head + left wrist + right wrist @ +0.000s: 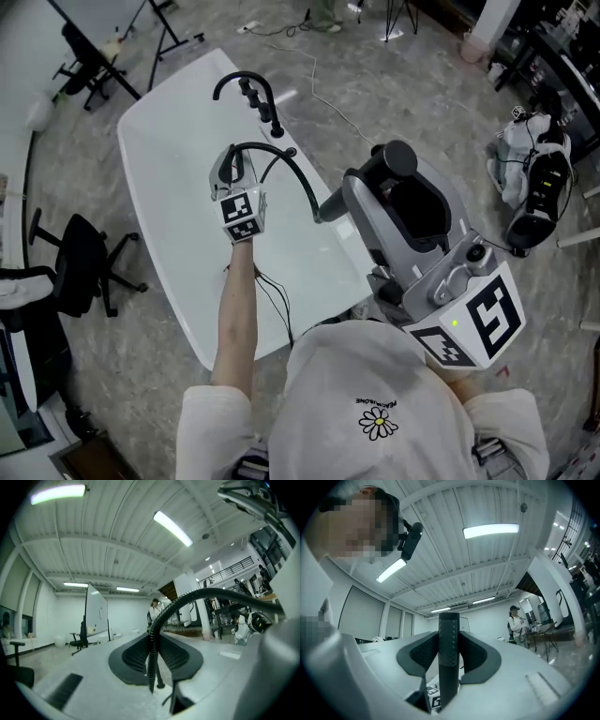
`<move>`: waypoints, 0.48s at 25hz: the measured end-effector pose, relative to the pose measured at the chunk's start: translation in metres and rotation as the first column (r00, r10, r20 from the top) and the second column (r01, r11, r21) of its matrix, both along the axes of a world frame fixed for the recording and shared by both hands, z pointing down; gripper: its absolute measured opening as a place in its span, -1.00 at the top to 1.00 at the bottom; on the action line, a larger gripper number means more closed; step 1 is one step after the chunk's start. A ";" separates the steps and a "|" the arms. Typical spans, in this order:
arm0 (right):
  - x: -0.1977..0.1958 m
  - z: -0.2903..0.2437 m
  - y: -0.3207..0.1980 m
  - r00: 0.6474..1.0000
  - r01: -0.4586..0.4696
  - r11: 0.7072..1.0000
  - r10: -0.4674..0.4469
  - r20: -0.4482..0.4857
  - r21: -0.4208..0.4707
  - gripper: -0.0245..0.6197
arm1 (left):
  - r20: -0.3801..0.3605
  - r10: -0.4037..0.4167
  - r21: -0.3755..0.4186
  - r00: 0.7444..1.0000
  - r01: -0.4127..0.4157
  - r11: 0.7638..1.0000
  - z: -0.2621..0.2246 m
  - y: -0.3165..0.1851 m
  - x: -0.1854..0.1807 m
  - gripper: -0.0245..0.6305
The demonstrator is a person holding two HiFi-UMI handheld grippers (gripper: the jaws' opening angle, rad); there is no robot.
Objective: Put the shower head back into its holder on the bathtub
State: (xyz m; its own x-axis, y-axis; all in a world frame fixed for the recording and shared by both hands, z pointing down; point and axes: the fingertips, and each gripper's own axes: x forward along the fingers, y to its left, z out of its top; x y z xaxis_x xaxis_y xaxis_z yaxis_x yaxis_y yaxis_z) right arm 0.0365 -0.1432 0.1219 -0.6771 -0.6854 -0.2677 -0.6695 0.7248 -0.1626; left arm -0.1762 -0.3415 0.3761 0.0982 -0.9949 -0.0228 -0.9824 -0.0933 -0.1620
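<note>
A black ribbed hose (302,178) arcs up from the white bathtub's (178,187) rim beside the black faucet (242,80) and its knobs. My left gripper (232,167) hangs over the tub, shut on this hose. In the left gripper view the hose (152,644) stands pinched between the pads of the left gripper (154,660), then curves off to the right. My right gripper (382,183), close to my chest, is shut on the shower head's black handle (401,157). The right gripper view shows that textured handle (449,644) upright between the pads of the right gripper (449,658). The spray face is hidden.
A black office chair (80,262) stands left of the tub. A black and white heap (536,178) lies on the floor at the right. Stands and cables sit beyond the tub's far end. A person (153,607) and a whiteboard (96,613) are far off.
</note>
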 end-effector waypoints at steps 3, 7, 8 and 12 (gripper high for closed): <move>0.000 -0.006 0.003 0.999 0.008 1.000 -0.009 0.036 0.021 0.48 | 0.025 0.049 0.155 0.998 -0.052 0.986 -0.078 -0.013 0.014 0.74; 0.004 -0.012 0.001 0.999 0.002 0.999 -0.004 0.042 0.051 0.48 | 0.068 0.126 0.288 0.990 -0.141 0.947 -0.155 -0.030 0.049 0.74; 0.005 -0.014 -0.002 0.999 -0.001 0.998 -0.002 0.043 0.059 0.48 | 0.083 0.145 0.308 0.986 -0.164 0.937 -0.169 -0.035 0.060 0.74; 0.008 -0.027 -0.011 0.999 -0.034 0.994 0.031 0.033 0.108 0.48 | 0.120 0.209 0.368 0.970 -0.239 0.899 -0.216 -0.052 0.094 0.74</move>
